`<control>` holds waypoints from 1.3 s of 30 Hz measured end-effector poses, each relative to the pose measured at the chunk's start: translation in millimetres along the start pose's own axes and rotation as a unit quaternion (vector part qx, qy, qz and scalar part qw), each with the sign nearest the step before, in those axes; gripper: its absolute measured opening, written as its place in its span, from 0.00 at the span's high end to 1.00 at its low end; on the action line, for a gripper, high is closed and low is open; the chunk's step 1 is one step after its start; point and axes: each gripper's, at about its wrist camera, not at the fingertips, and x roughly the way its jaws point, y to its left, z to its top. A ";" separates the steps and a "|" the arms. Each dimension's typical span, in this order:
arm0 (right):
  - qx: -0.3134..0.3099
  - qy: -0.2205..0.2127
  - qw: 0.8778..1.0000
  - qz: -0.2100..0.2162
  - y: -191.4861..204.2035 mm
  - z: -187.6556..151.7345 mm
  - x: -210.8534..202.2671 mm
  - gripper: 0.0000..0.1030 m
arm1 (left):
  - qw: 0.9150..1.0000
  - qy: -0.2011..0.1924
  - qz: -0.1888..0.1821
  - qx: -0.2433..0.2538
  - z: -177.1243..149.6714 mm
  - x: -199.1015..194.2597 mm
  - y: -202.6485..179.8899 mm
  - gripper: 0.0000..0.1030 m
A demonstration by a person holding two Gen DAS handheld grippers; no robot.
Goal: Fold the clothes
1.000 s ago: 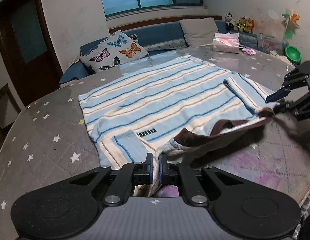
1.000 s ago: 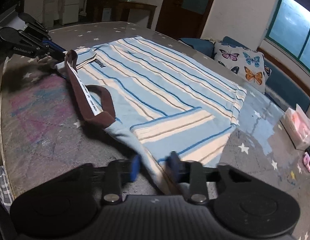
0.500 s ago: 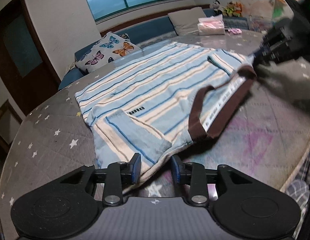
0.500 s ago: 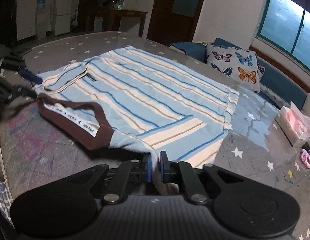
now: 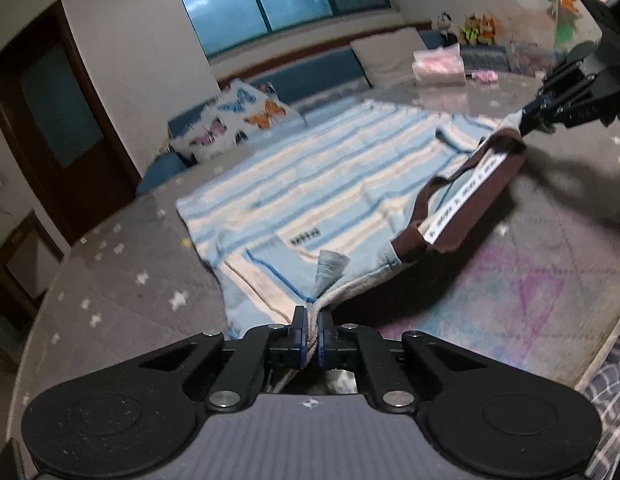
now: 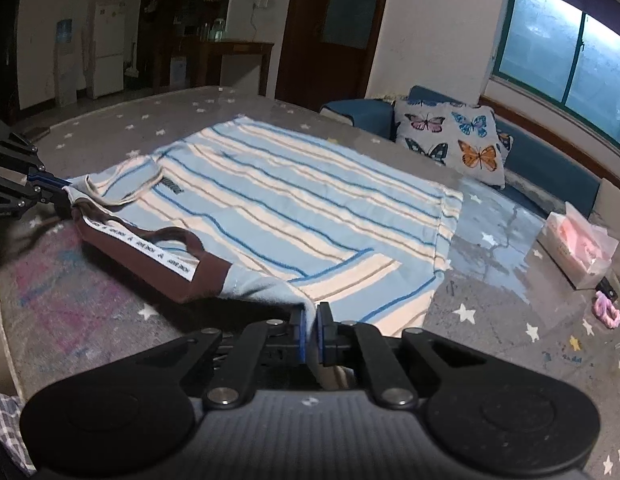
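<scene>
striped shirt point(image 5: 310, 184) flat | collar near | both tongs clamp shoulders

Free room and obstacles. Left of the left tongs point(image 5: 313, 336), the grey star-print tabletop point(image 5: 122, 304) lies bare out to its rim. Ahead of both tongs the striped shirt point(image 6: 310, 216) covers the surface, its brown collar point(image 5: 470, 196) raised between them. Right of the right tongs point(image 6: 311, 330), open tabletop runs to a tissue pack point(image 6: 578, 248) and pink hair tie point(image 6: 606, 309). Beyond, a butterfly cushion point(image 6: 450, 136) borders the far edge.
</scene>
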 end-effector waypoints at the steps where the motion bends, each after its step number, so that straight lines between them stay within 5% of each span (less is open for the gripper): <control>1: 0.000 -0.004 1.000 0.000 0.3 0.6 -3.7 0.96 | 1.000 -0.005 0.002 -0.002 1.6 -6.1 0.6 0.95; 12: -0.008 -0.035 0.999 0.034 29.2 -7.8 -92.8 0.96 | 0.998 -0.040 0.021 -0.044 -5.3 -99.1 -2.6 0.95; 16: -0.013 -0.036 0.998 0.041 34.0 -4.1 -108.2 0.96 | 0.997 -0.046 0.025 -0.055 1.5 -103.0 3.0 0.95; 25: 0.000 -0.046 0.998 0.034 2.1 45.0 -77.9 0.96 | 0.996 -0.060 0.037 -0.051 45.9 -51.6 43.0 0.95; 39: 0.040 0.028 0.999 0.024 -87.5 130.4 89.9 0.97 | 0.998 0.025 0.014 -0.048 114.2 120.9 123.3 0.95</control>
